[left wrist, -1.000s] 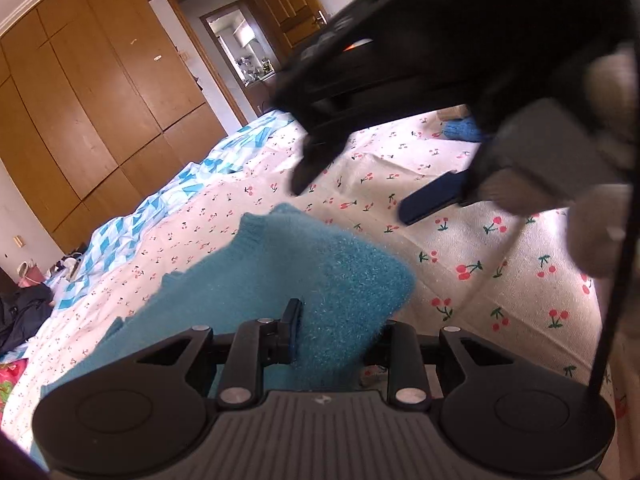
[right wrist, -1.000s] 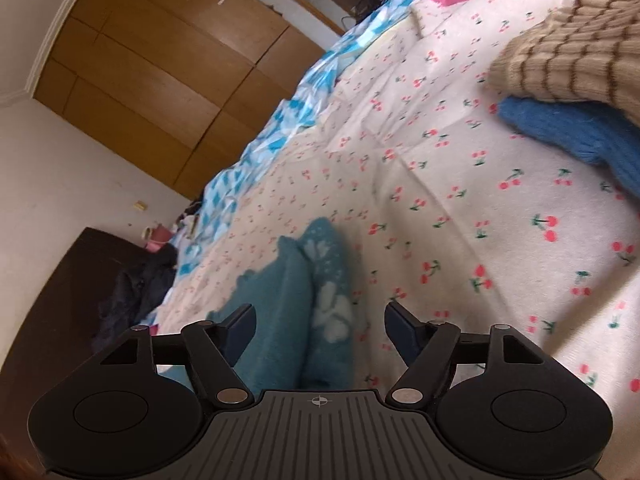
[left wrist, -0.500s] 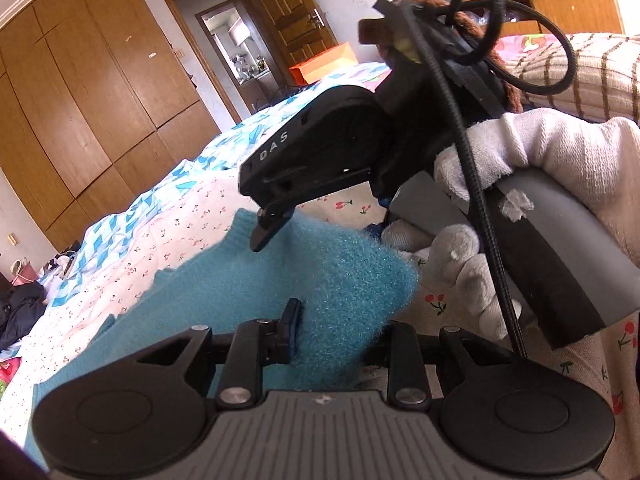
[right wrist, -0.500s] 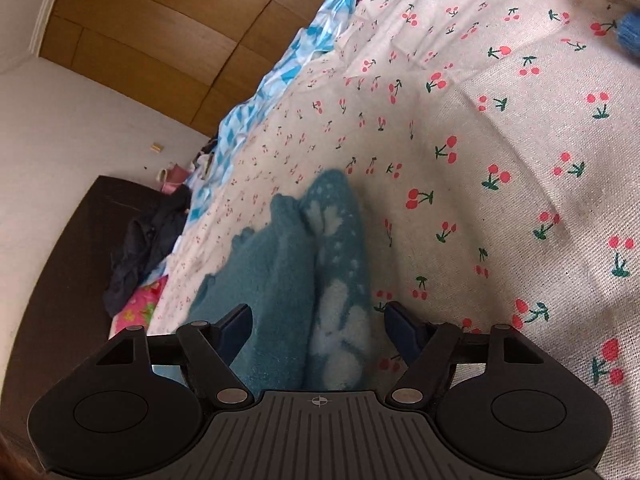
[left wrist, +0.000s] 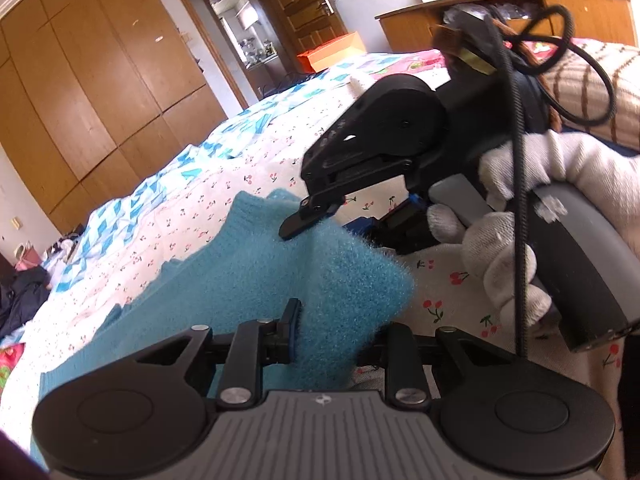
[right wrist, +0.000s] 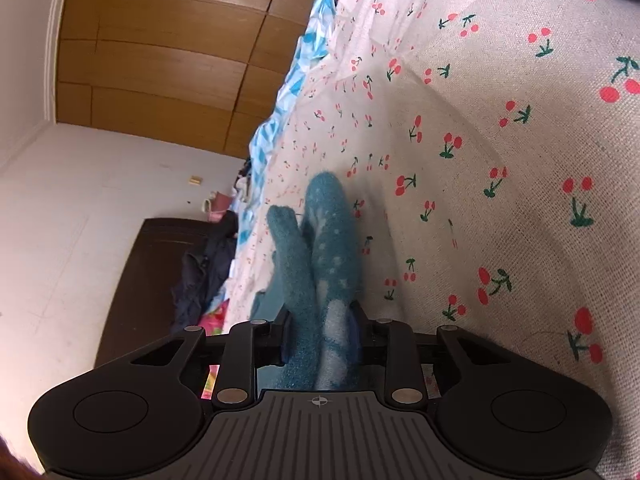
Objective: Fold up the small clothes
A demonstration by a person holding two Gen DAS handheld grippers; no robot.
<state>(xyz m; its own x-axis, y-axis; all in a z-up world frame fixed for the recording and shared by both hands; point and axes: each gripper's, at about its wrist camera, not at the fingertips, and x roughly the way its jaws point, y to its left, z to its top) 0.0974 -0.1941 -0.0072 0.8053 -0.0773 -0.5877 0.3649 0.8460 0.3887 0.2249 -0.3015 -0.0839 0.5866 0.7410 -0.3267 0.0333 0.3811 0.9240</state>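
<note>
The fuzzy teal knit socks (left wrist: 248, 280) lie on the cherry-print bedsheet (right wrist: 500, 160). The left gripper (left wrist: 332, 332) pinches one end, while the right gripper (right wrist: 320, 332), jaws just closed, clamps the other.

- A cherry-print sheet (right wrist: 500, 152) covers the bed.
- A wooden wardrobe (left wrist: 92, 80) lines the wall.
- An orange box (left wrist: 332, 51) sits by the open door (left wrist: 304, 4).
- A striped knit (left wrist: 592, 80) lies at far right.
</note>
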